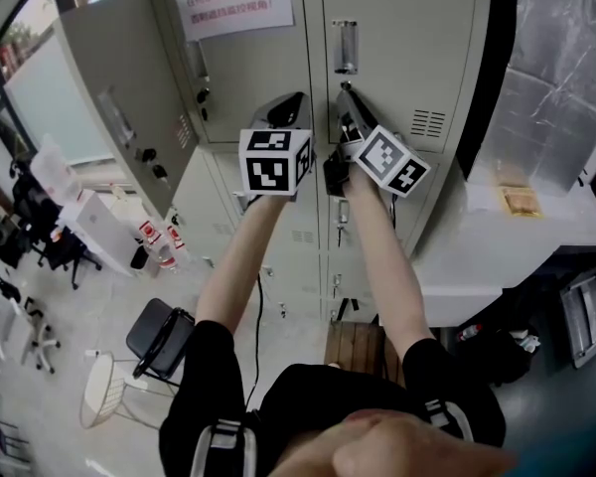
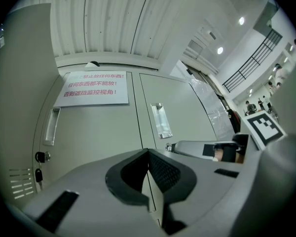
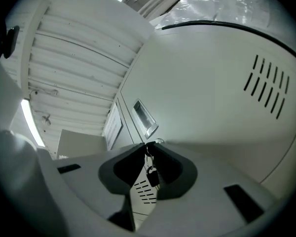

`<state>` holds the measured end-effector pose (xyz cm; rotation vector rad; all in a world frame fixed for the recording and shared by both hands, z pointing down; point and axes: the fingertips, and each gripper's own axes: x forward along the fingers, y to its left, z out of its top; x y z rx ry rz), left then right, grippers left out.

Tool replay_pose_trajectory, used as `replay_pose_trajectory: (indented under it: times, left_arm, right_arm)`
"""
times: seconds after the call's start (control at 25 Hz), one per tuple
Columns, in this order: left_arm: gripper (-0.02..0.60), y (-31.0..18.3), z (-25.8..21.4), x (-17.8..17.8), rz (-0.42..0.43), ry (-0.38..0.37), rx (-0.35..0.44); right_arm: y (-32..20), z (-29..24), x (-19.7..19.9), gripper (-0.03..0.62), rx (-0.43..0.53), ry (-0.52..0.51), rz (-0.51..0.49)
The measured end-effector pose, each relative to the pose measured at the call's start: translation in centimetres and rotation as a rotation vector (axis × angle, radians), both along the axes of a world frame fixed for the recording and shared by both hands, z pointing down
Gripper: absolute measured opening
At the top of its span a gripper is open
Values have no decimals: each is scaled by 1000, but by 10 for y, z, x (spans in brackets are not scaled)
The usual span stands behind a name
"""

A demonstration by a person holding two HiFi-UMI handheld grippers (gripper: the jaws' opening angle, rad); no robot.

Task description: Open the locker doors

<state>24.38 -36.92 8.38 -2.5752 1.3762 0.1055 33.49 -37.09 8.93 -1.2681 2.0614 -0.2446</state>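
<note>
Right gripper (image 3: 149,144) is clamped on the key bunch (image 3: 152,174) right at its tips, at the left edge of the upper right locker door (image 1: 397,38), while the left gripper (image 1: 290,100) hangs closed and empty just beside it.

Head view steeply down; other two close, angled up; likely share locker door (image 2: 187,112).

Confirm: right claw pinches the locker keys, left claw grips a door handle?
The left claw part is wrong: its jaws are shut on nothing, as the left gripper view shows. The right claw does pinch the locker keys.
</note>
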Motion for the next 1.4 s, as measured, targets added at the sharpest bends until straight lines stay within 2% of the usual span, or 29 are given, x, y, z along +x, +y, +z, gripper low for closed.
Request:
replay_pose_trajectory:
  times: [0.28, 0.88, 1.0, 1.24, 1.32, 1.4]
  left_arm:
    - [9, 3, 3, -5, 0, -5, -2]
    - [9, 13, -5, -10, -6, -25, 24]
    - [9, 14, -7, -13, -11, -25, 30]
    - [9, 15, -7, -13, -7, -16, 32]
    - [9, 16, -6, -14, -7, -9, 31]
    - [9, 15, -5, -13, -5, -2, 27]
  right_arm:
    - [0, 2, 2, 69, 19, -184, -47]
    - [-1, 13, 7, 54, 77, -810, -338]
    - [-1, 14, 8, 54, 83, -826, -347]
    - [1, 13, 8, 63, 102, -681, -279]
    - [3, 13, 12, 107, 111, -655, -260]
    - [6, 15, 17, 120, 117, -636, -252]
